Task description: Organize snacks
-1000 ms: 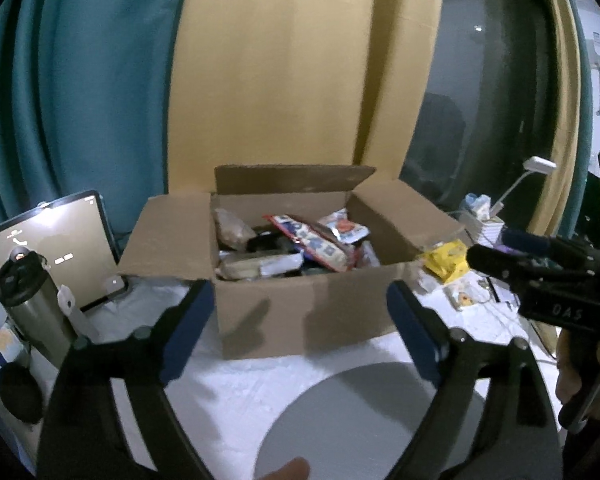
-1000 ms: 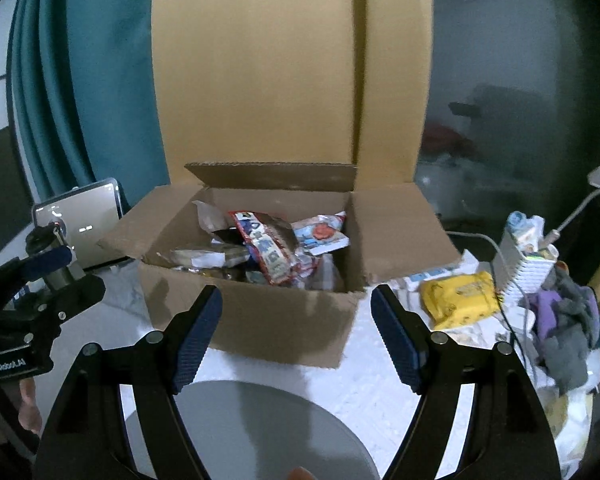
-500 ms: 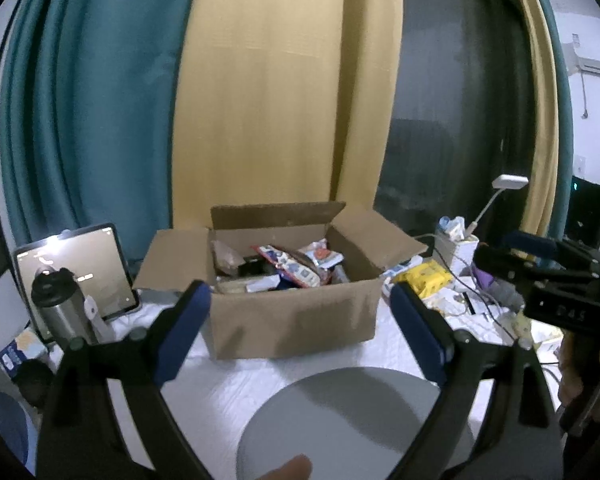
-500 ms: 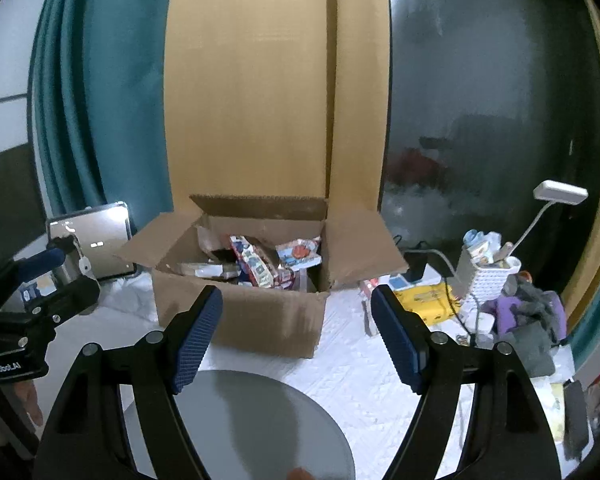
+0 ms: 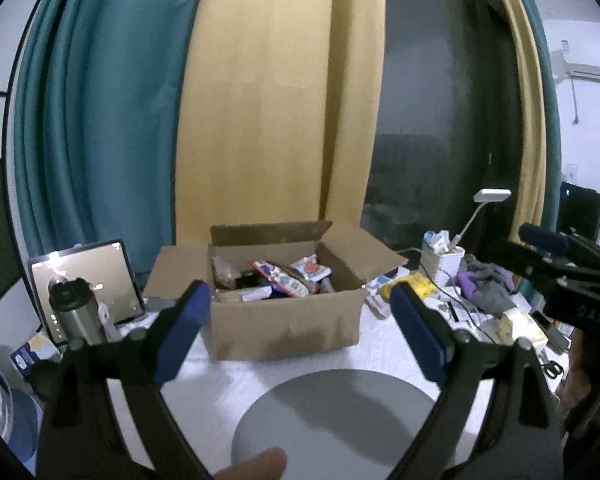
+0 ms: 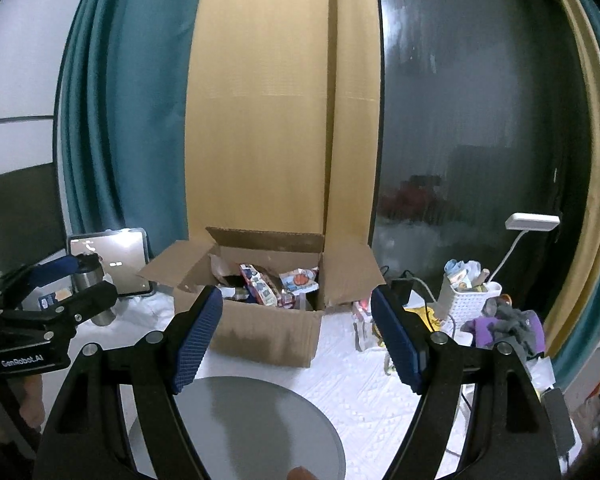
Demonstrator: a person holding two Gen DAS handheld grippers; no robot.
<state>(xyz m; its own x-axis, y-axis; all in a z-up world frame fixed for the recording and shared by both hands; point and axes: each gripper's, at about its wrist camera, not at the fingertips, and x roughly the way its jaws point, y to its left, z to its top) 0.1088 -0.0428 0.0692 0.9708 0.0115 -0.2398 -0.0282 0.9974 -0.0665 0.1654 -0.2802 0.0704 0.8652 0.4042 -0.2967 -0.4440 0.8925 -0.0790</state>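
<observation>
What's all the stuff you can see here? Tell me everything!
cardboard box: one, brown, flaps open, centre of the table
snack packets: several, mixed colours, inside the box
round plate: one, grey, empty, in front of the box
tablet: one, screen lit, left of the box
flask: one, steel with black lid, before the tablet
basket: one, white, right of the box
lamp: one, white, behind the basket
curtains: teal and yellow, behind
left gripper: open, empty
right gripper: open, empty
</observation>
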